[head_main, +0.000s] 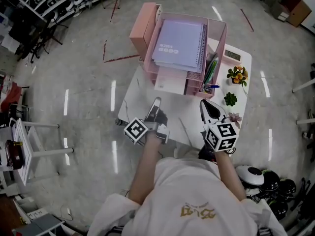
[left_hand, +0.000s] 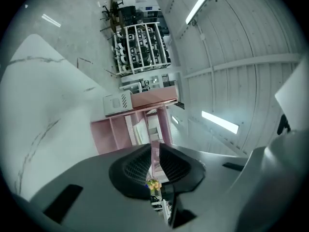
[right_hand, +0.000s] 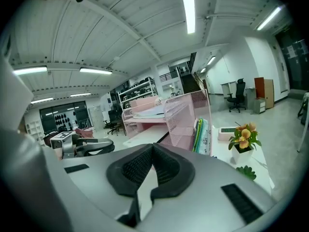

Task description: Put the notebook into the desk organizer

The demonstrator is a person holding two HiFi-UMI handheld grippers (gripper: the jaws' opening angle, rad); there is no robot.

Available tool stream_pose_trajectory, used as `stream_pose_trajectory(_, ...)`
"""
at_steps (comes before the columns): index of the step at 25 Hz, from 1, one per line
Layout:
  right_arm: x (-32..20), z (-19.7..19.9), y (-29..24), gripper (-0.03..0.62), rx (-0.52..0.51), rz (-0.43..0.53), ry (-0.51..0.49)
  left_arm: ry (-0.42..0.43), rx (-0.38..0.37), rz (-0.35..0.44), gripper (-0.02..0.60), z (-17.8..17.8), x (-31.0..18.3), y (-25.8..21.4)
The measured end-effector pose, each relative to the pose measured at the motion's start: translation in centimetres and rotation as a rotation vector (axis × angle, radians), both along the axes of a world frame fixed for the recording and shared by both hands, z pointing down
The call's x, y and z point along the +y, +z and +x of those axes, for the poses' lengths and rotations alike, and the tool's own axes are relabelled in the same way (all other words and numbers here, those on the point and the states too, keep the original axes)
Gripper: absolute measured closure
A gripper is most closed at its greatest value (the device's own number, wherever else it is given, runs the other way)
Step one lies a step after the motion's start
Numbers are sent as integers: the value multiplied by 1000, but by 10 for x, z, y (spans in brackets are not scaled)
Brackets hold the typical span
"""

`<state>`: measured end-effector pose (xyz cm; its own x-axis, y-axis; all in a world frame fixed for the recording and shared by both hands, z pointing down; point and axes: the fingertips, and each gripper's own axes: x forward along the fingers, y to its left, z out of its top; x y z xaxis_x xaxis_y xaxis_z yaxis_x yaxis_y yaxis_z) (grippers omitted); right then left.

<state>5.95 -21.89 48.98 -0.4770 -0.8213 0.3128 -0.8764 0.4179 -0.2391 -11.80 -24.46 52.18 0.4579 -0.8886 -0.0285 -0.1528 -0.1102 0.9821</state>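
Note:
A lavender spiral notebook (head_main: 179, 43) lies flat on the top tray of the pink mesh desk organizer (head_main: 219, 33), which stands at the far side of the white table (head_main: 142, 95). My left gripper (head_main: 155, 107) hovers over the table in front of the organizer, its jaws a narrow slit apart with nothing between them. In the left gripper view, the gripper (left_hand: 155, 146) points at the organizer (left_hand: 113, 132). My right gripper (head_main: 209, 109) is near the table's front right, tips together and empty. In the right gripper view, the gripper (right_hand: 152, 146) faces the organizer (right_hand: 186, 115) from the side, with the notebook (right_hand: 147, 111) on top.
A white pad (head_main: 171, 80) lies in the organizer's lower tray, and pens and thin books (head_main: 210, 73) stand in its right compartment. A flower pot (head_main: 237, 75), a small green plant (head_main: 230, 99) and a white device (head_main: 232, 55) sit on the table's right side. Helmets (head_main: 266, 181) lie on the floor.

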Motion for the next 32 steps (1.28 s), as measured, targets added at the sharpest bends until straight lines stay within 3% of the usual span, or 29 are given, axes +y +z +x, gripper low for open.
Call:
stream_pose_trajectory(3, 7, -7, -9, 585, -7, 25, -10, 49, -76, 60, 520, 6, 11, -18)
stream_pose_trajectory(6, 16, -13, -20, 585, -17, 49, -18, 101, -294, 112, 563, 9, 23, -27)
stream_pose_trajectory(10, 26, -17, -32, 585, -13, 82, -20, 124, -447, 187, 565, 10, 37, -44)
stream_pose_trajectory(15, 36, -15, -44, 585, -8, 107, -3, 145, -692, 264, 565, 12, 51, -55)
stream_pose_trajectory(18, 40, -14, -46, 585, -4, 116, 3, 148, -733, 279, 565, 12, 57, -58)
stream_pose_trajectory(32, 60, -2, -50, 585, -3, 125, 22, 137, -788, 297, 565, 18, 69, -65)
